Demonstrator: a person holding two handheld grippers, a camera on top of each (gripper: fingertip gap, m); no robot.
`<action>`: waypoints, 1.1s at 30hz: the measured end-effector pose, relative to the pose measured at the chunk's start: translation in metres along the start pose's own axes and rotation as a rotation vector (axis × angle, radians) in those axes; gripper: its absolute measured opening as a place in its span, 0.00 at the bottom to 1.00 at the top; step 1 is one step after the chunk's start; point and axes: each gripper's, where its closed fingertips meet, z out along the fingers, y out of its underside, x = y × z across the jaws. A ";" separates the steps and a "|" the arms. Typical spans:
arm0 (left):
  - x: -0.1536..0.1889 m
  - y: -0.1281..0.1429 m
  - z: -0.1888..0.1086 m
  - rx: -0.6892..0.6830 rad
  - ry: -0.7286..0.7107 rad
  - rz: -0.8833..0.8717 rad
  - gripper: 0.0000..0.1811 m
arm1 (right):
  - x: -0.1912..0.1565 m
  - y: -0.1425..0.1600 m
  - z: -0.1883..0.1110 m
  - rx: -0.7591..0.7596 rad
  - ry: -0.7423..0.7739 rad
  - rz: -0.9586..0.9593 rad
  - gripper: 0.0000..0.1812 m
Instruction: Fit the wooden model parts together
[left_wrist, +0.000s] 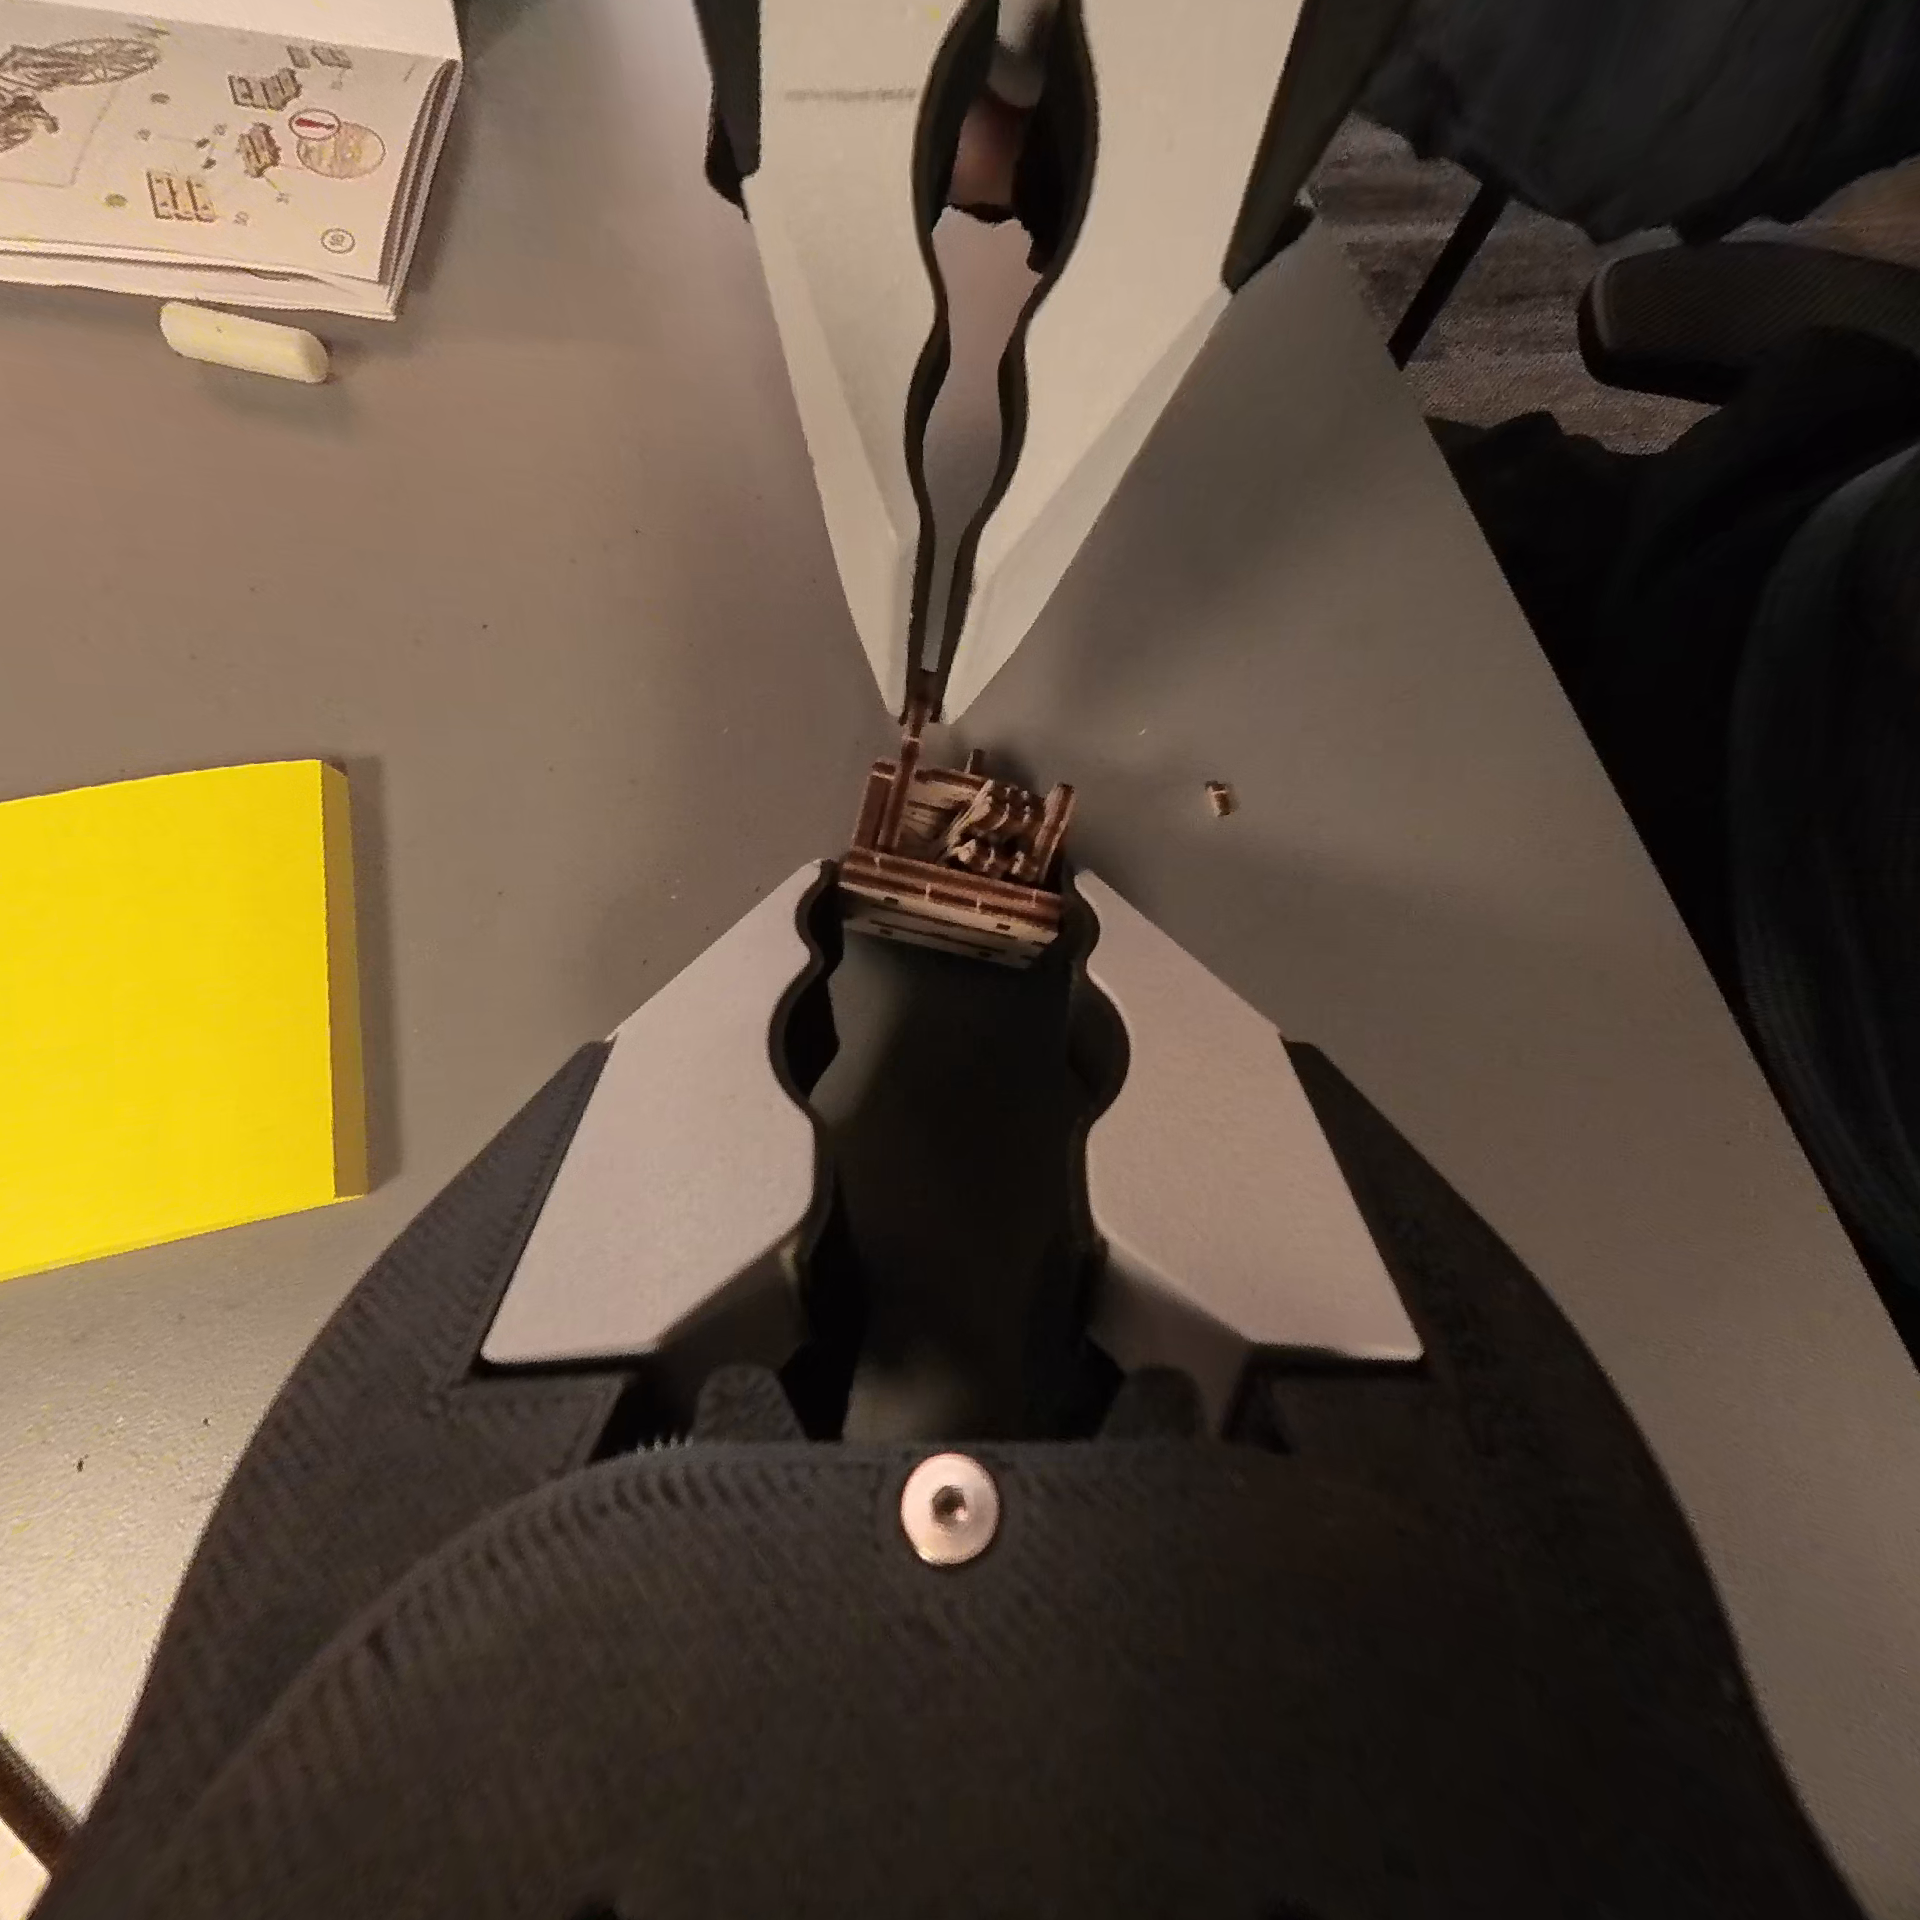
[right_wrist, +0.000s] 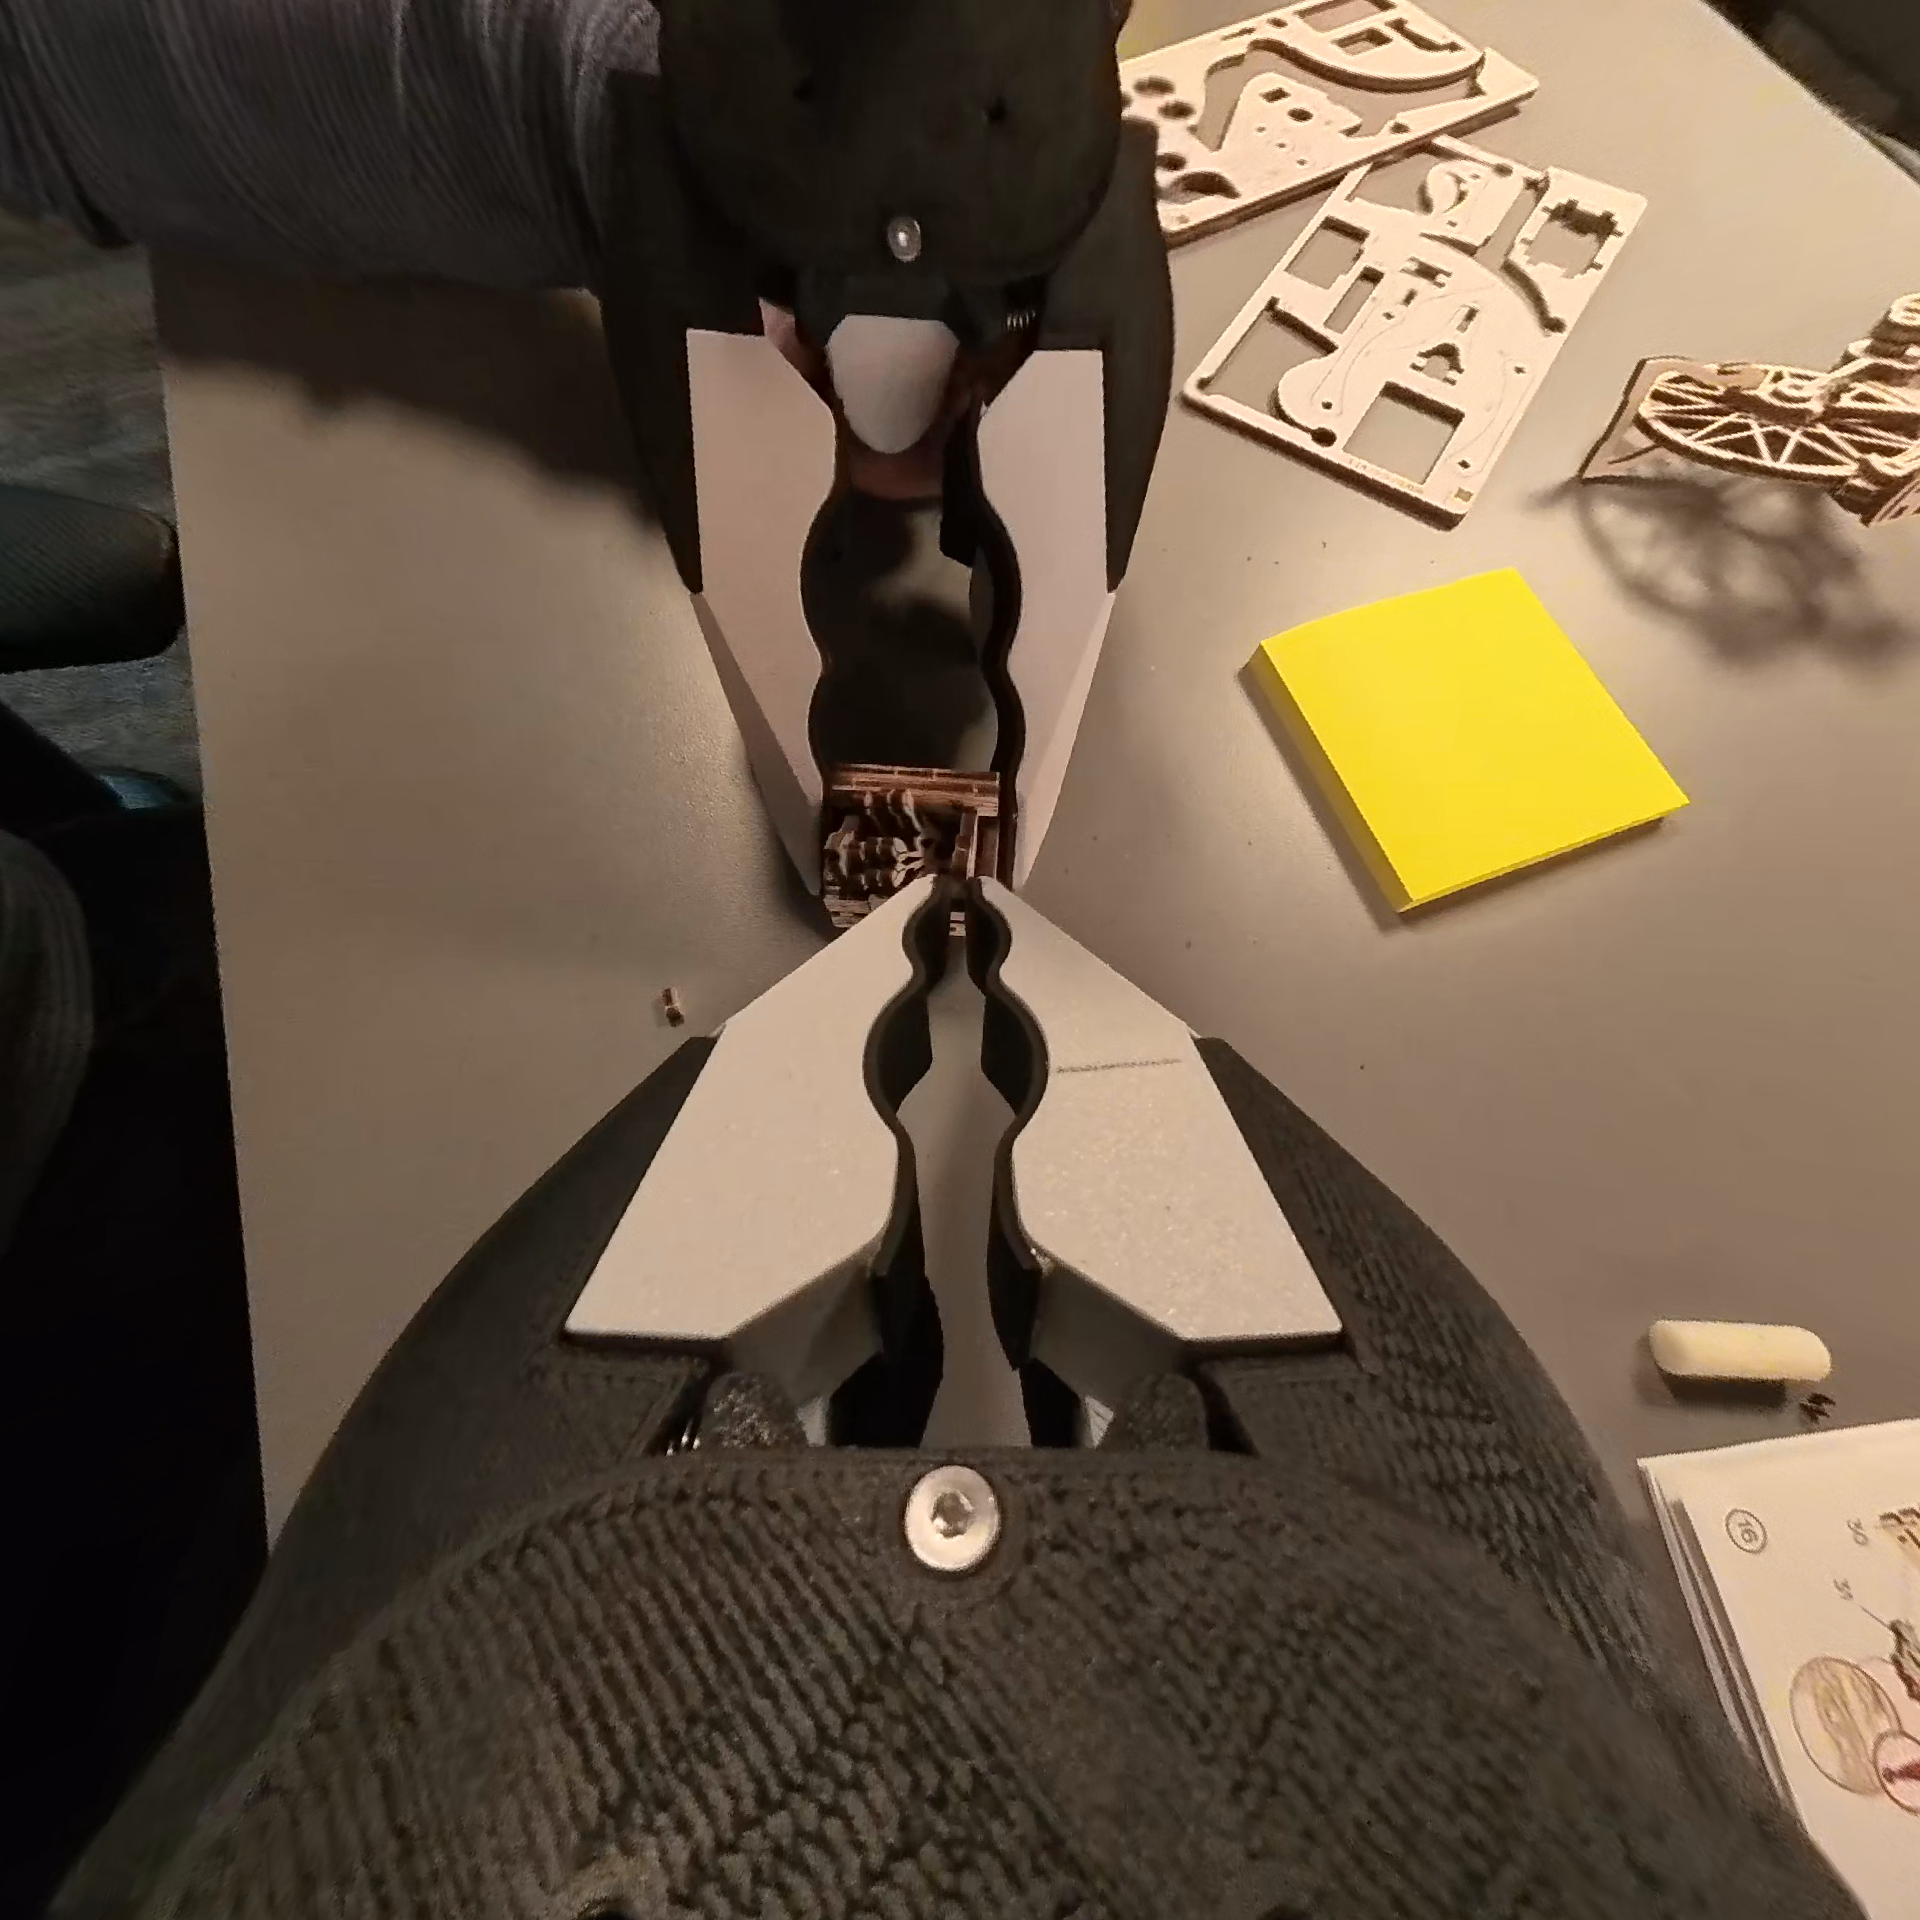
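Left hand-held gripper (left_wrist: 951, 914), left wrist view: clamped on the wooden box (left_wrist: 956, 862) at frame centre, above the grey surface (left_wrist: 623, 623). Right hand-held gripper (left_wrist: 923, 717) pinches a thin strip (left_wrist: 914, 743) at the box's far corner. Loose peg (left_wrist: 1218, 798) right; yellow pad (left_wrist: 166, 1013) left; booklet (left_wrist: 208, 145) upper left.

Right wrist view: right hand-held gripper (right_wrist: 954, 896) narrow, tips at the box (right_wrist: 914, 836). Part sheets (right_wrist: 1413, 332) upper right.

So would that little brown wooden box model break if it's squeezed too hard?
Probably: the little brown wooden box model looks built from thin slotted sheets. It likely weighs little, and the left gripper holds only its edge, so it might twist.
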 end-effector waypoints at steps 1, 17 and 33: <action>0.000 0.000 0.000 0.000 0.001 -0.001 0.22 | 0.000 0.000 0.000 -0.007 -0.010 0.000 0.00; 0.000 0.000 0.000 0.000 -0.004 0.003 0.22 | 0.003 -0.004 0.004 -0.116 -0.063 -0.049 0.00; -0.001 0.000 0.000 0.002 -0.002 -0.002 0.22 | 0.001 -0.013 0.010 -0.019 -0.086 0.011 0.00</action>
